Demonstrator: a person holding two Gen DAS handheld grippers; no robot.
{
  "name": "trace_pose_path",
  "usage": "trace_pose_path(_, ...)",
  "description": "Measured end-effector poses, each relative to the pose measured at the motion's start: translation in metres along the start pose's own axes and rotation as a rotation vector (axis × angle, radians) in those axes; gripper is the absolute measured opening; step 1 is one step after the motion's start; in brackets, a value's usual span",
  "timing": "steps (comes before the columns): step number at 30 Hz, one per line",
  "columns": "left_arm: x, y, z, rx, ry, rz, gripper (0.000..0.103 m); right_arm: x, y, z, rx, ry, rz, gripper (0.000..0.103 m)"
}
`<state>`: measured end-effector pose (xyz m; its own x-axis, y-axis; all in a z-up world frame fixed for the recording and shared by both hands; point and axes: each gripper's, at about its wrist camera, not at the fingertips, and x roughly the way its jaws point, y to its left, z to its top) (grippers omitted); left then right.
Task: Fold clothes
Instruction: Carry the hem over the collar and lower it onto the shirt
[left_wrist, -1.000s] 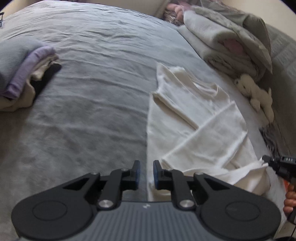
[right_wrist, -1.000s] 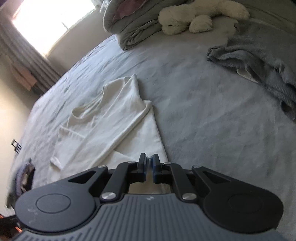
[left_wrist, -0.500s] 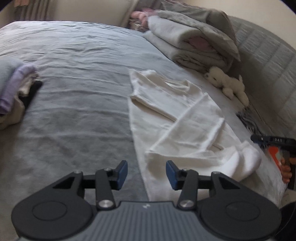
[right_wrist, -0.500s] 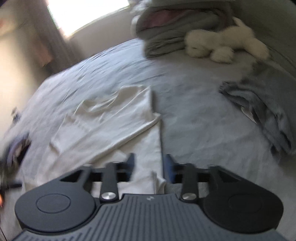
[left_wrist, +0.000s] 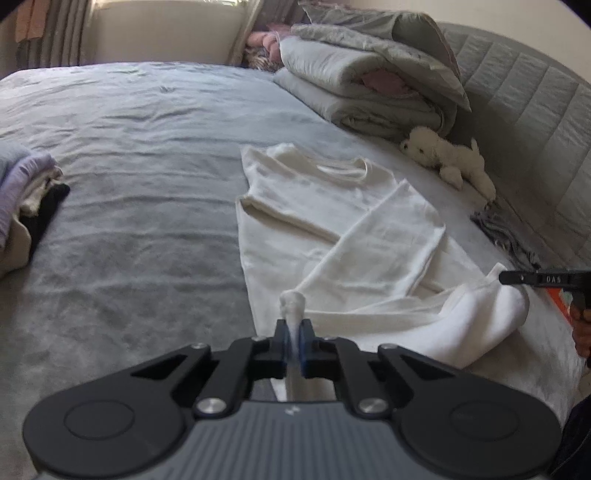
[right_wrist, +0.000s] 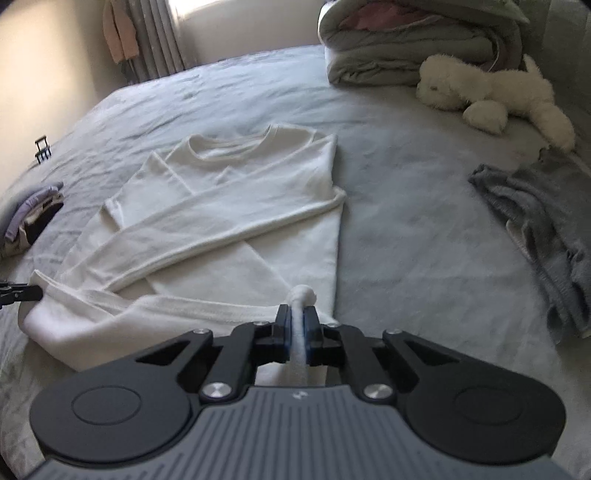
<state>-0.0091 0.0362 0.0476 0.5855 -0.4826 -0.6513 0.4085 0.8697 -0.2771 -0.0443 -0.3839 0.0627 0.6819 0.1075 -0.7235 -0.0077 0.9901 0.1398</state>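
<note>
A cream long-sleeved shirt (left_wrist: 332, 221) (right_wrist: 236, 221) lies flat on the grey bed, collar away from me, both sleeves folded across its body. My left gripper (left_wrist: 293, 341) is shut on the shirt's near left hem corner, a small bunch of cloth poking up between the fingers. My right gripper (right_wrist: 297, 334) is shut on the near right hem corner in the same way. The hem between them is lifted and sags in a roll (left_wrist: 461, 325). The right gripper's tip (left_wrist: 532, 277) shows at the right edge of the left wrist view.
A stack of folded clothes (left_wrist: 26, 192) sits at the left on the grey bedspread (left_wrist: 147, 147). Folded duvets (left_wrist: 369, 85) and a white plush toy (right_wrist: 491, 92) lie by the padded headboard. A crumpled grey garment (right_wrist: 546, 229) lies to the right.
Both grippers stood open over the hem half a second ago; now each has shut on a hem corner and lifted it off the bed.
</note>
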Motion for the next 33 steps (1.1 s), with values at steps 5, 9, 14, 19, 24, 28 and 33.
trace_pose_path(5,-0.008,-0.005,0.003,0.015,-0.043,0.014,0.006,-0.006,0.006,0.002,-0.030,-0.045,-0.042,0.006)
trace_pose_path(9,-0.014,-0.005,0.006,0.012,-0.081,0.012,0.006,-0.014,0.010,0.003,-0.050,-0.099,-0.068,0.006)
trace_pose_path(14,-0.022,-0.006,0.012,0.020,-0.133,0.003,0.006,-0.018,0.008,0.006,-0.039,-0.137,-0.077,0.006)
trace_pose_path(19,-0.008,-0.004,0.032,0.010,-0.161,0.046,0.006,-0.013,0.014,0.017,-0.069,-0.181,-0.127,0.006)
trace_pose_path(24,0.024,0.007,0.060,0.000,-0.156,0.109,0.006,0.011,0.020,0.036,-0.127,-0.196,-0.184,0.005)
trace_pose_path(28,0.056,0.009,0.079,-0.004,-0.147,0.158,0.006,0.036,0.016,0.053,-0.144,-0.199,-0.205,0.005)
trace_pose_path(33,0.092,0.012,0.105,-0.021,-0.173,0.218,0.006,0.075,0.008,0.074,-0.154,-0.192,-0.250,0.005)
